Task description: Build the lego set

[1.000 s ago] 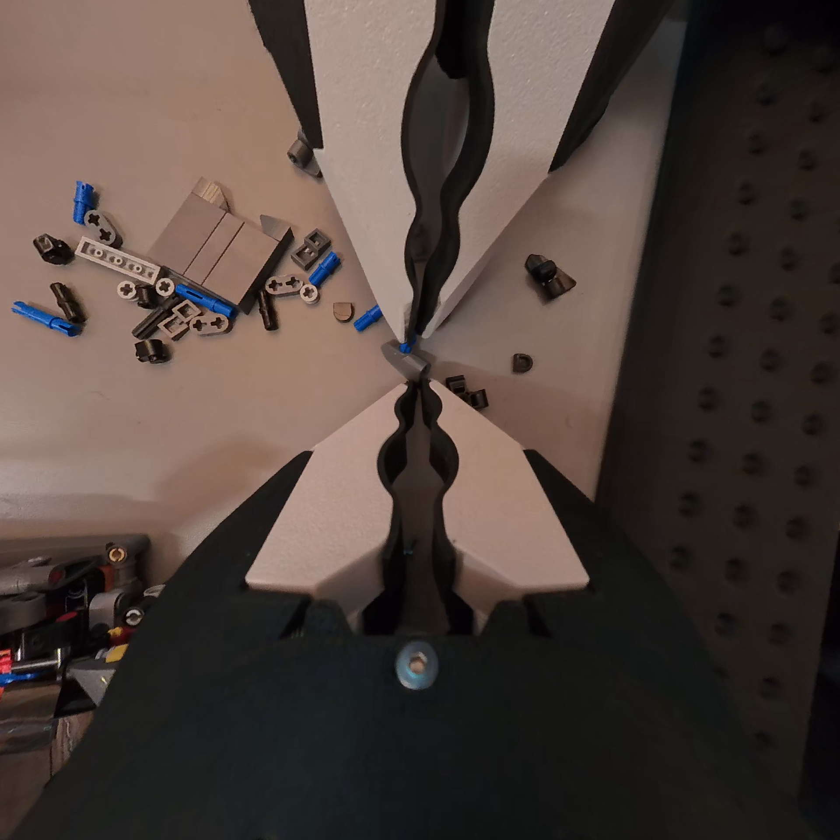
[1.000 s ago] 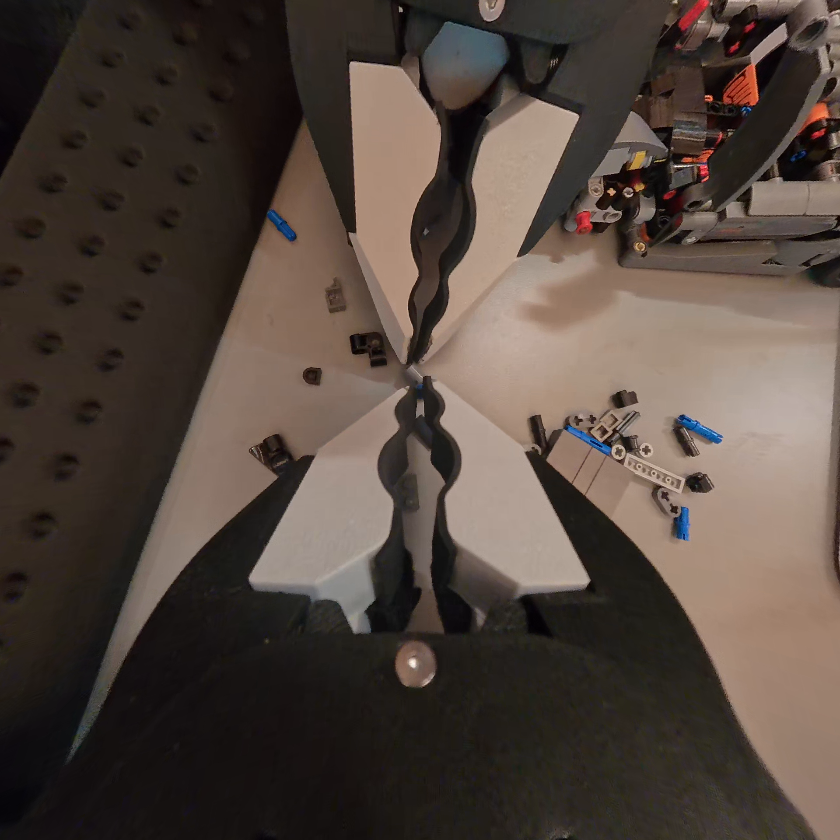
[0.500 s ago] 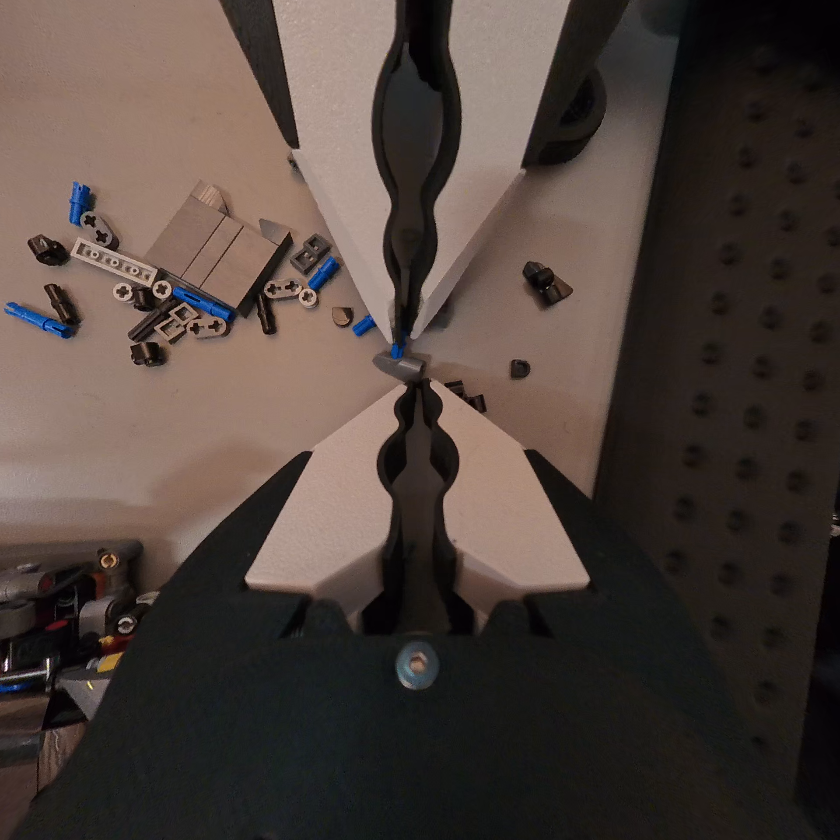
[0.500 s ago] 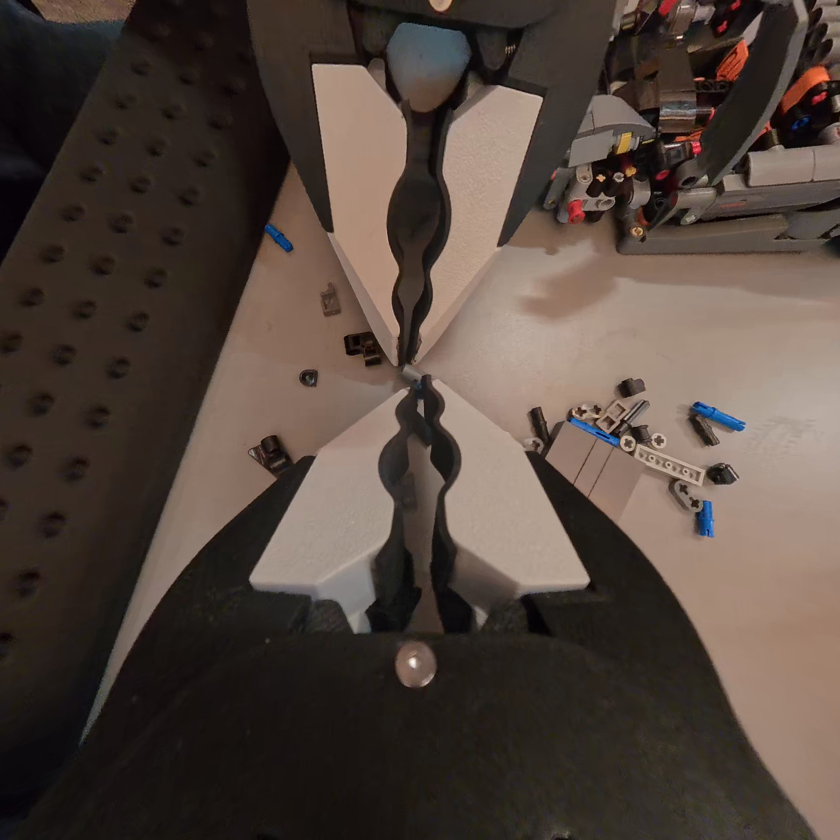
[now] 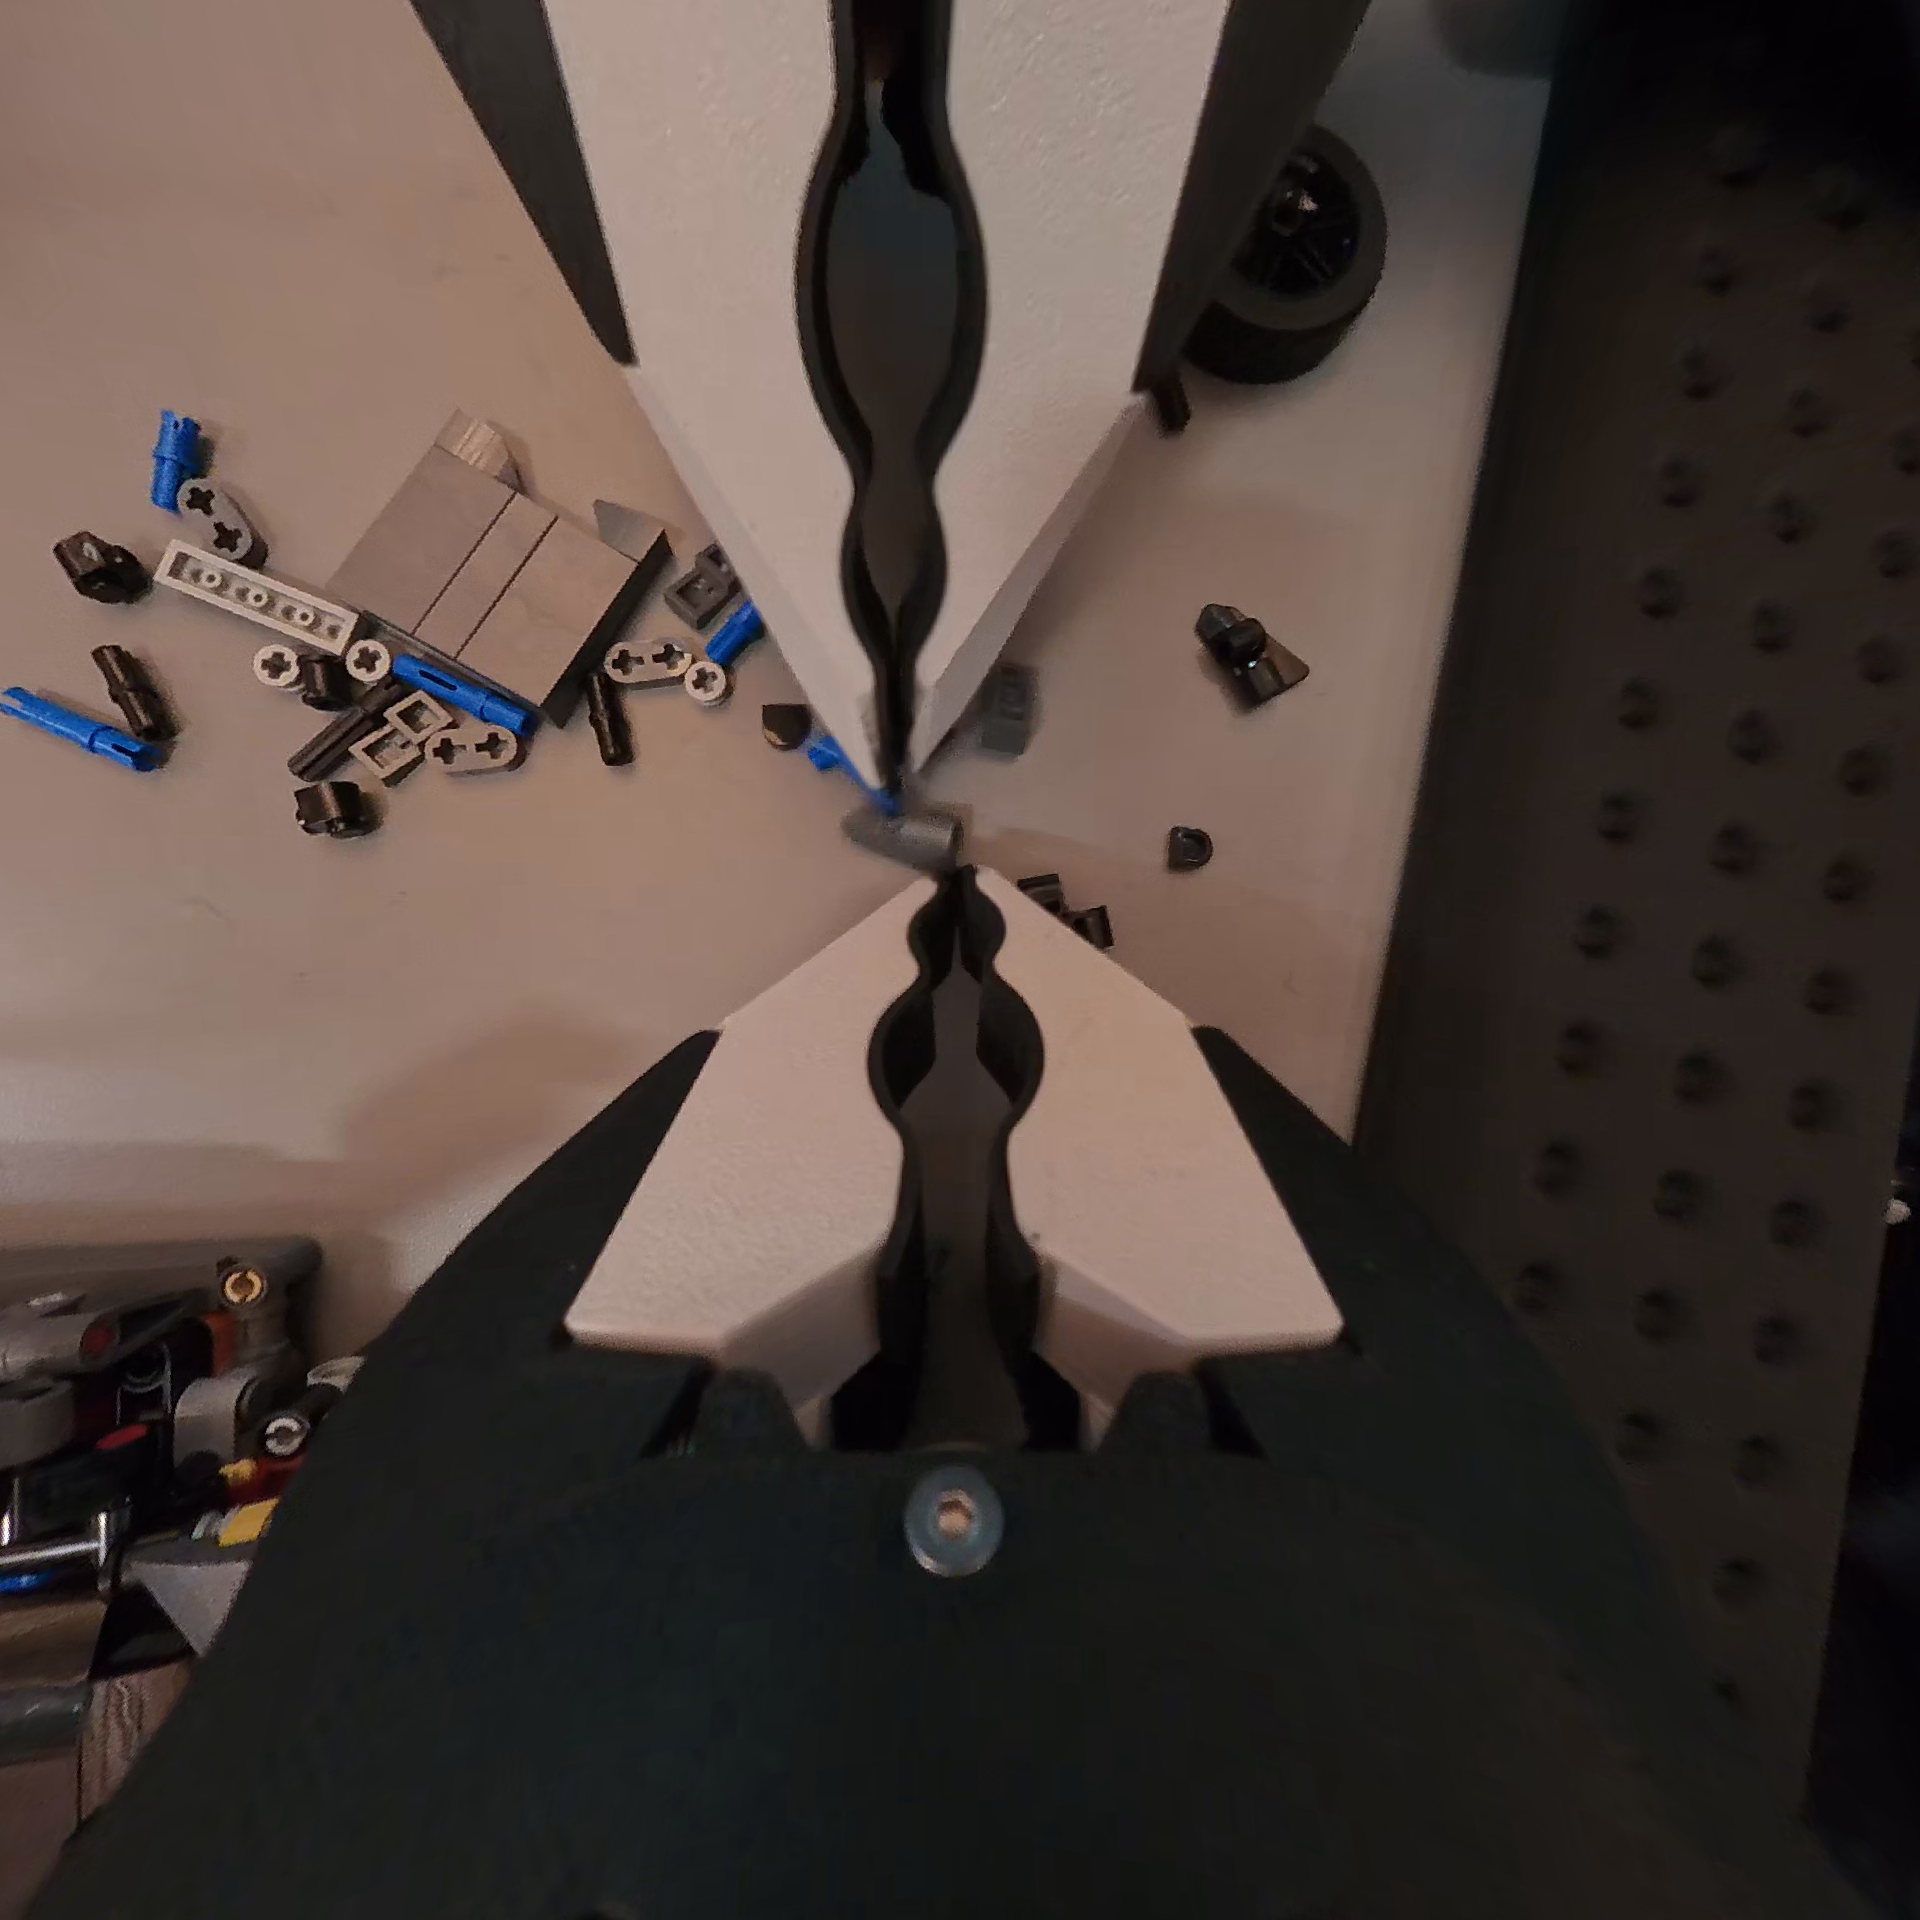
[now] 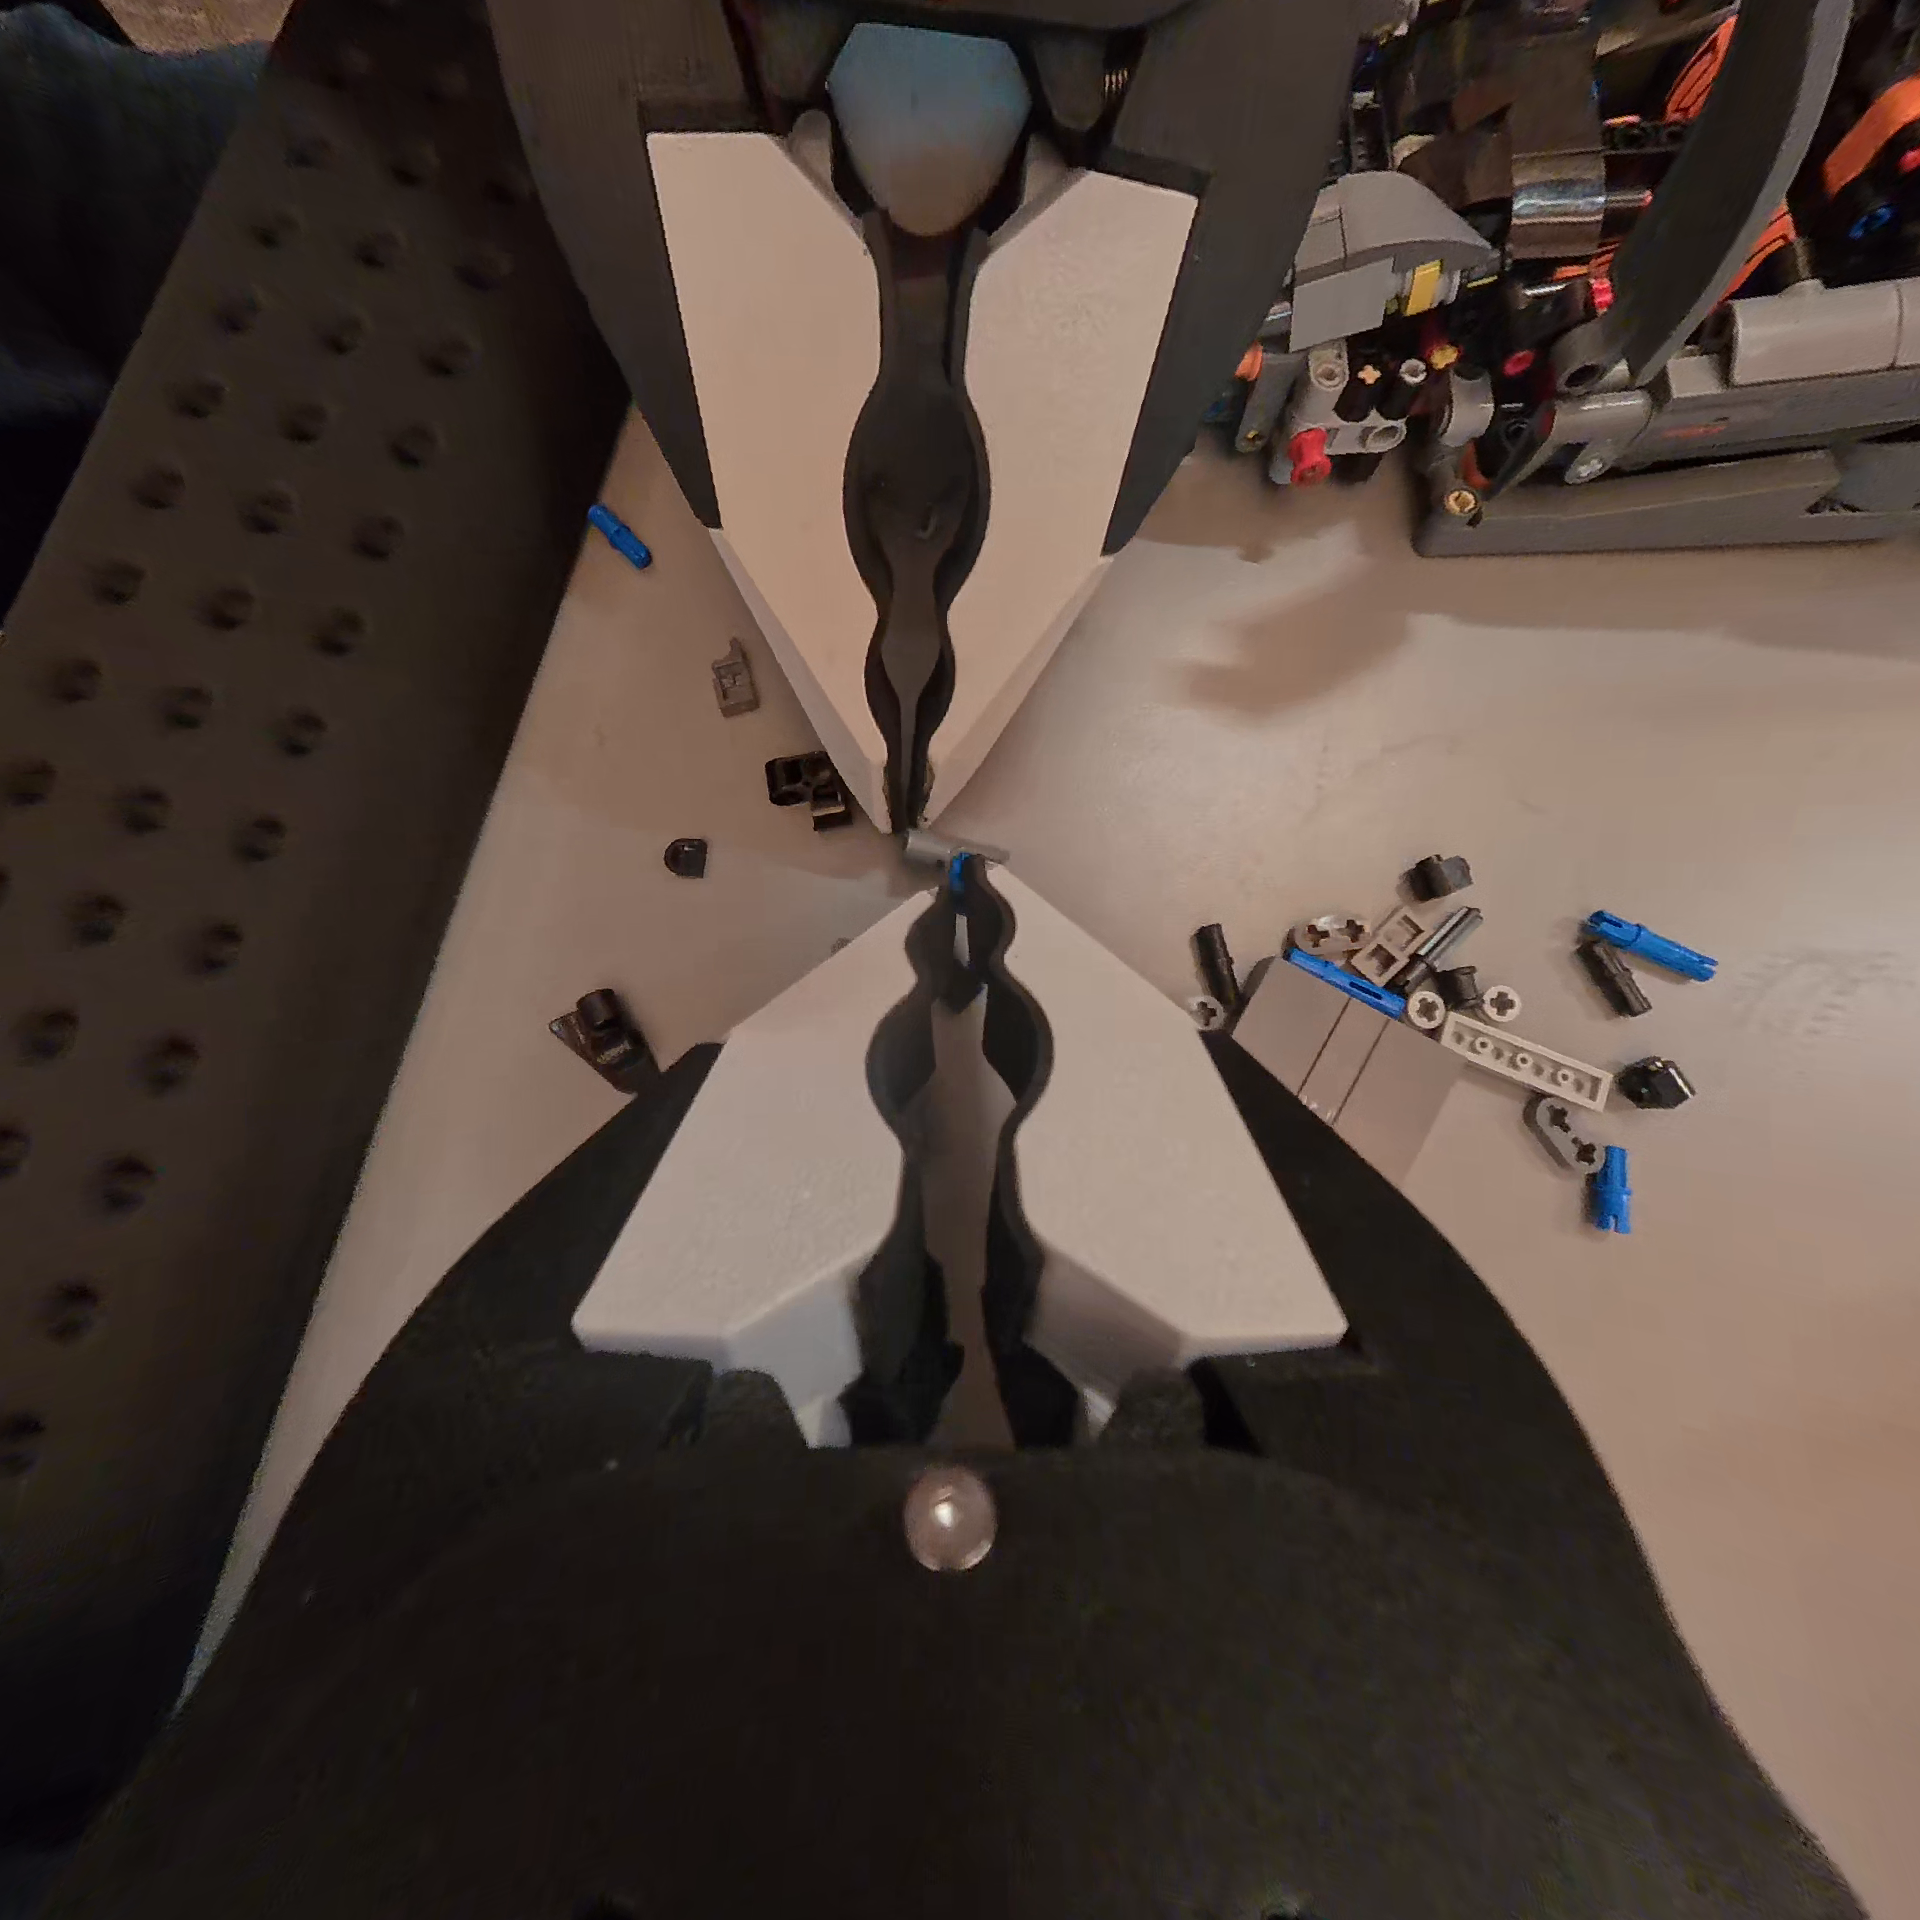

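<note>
Fingers of the left gripper [image 5: 954,871] pinch a small grey connector [image 5: 902,831] while the right gripper [image 6: 961,899] clamps a blue pin [image 6: 960,883] at its twelve o'clock, above the worktop [image 6: 1351,727]; slight misalignment could pop either piece loose; no containers show.

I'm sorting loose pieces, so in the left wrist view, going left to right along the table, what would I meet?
Long blue pin → light grey studded plate → grey slope bricks → small grey connector held between the hand-held grippers → black wheel.
</note>
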`<state>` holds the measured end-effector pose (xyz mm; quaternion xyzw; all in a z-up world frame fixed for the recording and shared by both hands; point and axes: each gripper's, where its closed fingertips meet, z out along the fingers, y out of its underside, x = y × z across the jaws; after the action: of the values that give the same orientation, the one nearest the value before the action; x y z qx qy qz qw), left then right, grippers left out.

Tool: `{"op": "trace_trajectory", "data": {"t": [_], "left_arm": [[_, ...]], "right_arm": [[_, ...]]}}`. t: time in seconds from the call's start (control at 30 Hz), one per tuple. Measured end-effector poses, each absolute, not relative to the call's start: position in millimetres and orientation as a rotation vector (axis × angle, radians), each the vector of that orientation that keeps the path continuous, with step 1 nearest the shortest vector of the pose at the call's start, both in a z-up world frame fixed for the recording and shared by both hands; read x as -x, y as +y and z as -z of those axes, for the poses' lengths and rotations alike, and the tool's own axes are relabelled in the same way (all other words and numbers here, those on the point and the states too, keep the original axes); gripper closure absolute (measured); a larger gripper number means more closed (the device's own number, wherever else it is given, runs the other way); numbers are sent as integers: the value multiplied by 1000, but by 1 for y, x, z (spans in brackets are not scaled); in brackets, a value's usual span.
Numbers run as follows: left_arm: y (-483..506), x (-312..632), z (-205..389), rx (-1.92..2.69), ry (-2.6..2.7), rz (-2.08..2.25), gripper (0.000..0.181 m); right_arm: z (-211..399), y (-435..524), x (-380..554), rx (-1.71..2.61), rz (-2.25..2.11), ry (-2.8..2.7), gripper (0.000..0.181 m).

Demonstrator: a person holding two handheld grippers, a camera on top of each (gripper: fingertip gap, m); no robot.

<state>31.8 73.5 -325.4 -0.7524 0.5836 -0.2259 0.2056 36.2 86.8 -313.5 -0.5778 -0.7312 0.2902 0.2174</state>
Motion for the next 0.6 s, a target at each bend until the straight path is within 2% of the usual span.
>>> {"op": "trace_trajectory", "data": {"t": [0.23,0.5,0.6], "left_arm": [[73,-32,326,2113,1621,649,181],[79,-27,314,2080,1595,584,181],[82,-27,313,2065,1592,522,171]], "right_arm": [[320,92,-37,1648,-782,-2071,181],[299,110,-47,1672,-747,-1930,181],[307,111,-54,1712,-654,-1961,179]]}}
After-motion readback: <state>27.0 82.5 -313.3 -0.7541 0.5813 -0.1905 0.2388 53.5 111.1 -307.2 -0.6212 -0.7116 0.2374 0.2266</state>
